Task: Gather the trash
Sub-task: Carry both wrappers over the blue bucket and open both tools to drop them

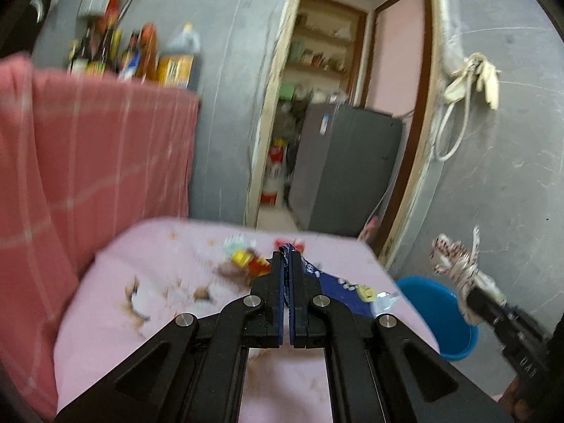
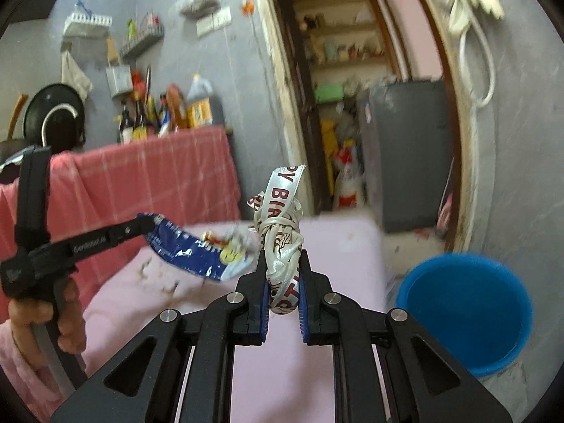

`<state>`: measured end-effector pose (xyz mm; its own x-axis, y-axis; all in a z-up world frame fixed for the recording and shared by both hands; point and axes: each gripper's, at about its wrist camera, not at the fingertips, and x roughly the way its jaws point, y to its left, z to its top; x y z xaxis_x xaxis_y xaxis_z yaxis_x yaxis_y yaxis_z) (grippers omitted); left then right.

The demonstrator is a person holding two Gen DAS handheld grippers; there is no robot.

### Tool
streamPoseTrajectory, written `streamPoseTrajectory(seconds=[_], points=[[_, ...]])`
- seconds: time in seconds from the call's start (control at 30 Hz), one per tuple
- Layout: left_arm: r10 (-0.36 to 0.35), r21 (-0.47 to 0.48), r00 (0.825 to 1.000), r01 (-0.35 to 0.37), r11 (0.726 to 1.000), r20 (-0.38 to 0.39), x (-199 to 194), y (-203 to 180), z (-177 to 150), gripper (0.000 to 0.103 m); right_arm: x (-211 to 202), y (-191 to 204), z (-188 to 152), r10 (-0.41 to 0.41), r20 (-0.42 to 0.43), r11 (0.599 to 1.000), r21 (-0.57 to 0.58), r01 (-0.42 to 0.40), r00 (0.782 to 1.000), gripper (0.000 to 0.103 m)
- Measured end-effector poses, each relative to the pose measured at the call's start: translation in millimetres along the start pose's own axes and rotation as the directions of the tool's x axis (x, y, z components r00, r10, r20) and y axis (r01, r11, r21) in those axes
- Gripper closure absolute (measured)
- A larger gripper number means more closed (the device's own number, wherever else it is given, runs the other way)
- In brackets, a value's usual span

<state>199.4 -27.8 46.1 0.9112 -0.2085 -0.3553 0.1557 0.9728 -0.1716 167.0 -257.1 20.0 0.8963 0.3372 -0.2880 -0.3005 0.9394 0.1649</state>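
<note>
Left wrist view: the left gripper (image 1: 286, 259) is seen clamped on a blue wrapper (image 1: 336, 282), the pads pressed together on its edge. The wrapper trails toward 4 o'clock from the fingertips, above a pink table (image 1: 116, 282). Loose scraps (image 1: 246, 259) lie on the table at 10 o'clock of the fingertips, and brown crumbs (image 1: 202, 292) are scattered further left. A blue bucket (image 1: 440, 317) stands off the table edge at 3 o'clock. The right gripper (image 1: 465, 294) is seen at 3 o'clock, over the bucket, with a white ribbon (image 1: 454, 257) bunched at its tip. A red cloth (image 1: 88, 158) hangs at 9 o'clock.

Right wrist view: the right gripper (image 2: 283, 275) is closed on the ribbon (image 2: 282, 218), a knotted bundle with red lettering; the pads are held slightly apart by it. The ribbon stands up toward 12 o'clock. The bucket (image 2: 469, 313) is on the floor at 3 o'clock, beside the table (image 2: 335, 246). The left gripper (image 2: 149, 224) is seen at 9 o'clock, held by a hand (image 2: 53, 317), with the wrapper (image 2: 190, 250) hanging from its tip above the table. The cloth (image 2: 158, 176) is behind it.
</note>
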Motion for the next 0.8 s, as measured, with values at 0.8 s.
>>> streamPoseTrajectory(seconds=[0.8], points=[[-0.296,0.108,0.954,0.299,0.948,-0.050,95,-184,6,0.103,-33,-143,17,-0.400,0.112,0.916,0.061,0.396,0.910,0.090]])
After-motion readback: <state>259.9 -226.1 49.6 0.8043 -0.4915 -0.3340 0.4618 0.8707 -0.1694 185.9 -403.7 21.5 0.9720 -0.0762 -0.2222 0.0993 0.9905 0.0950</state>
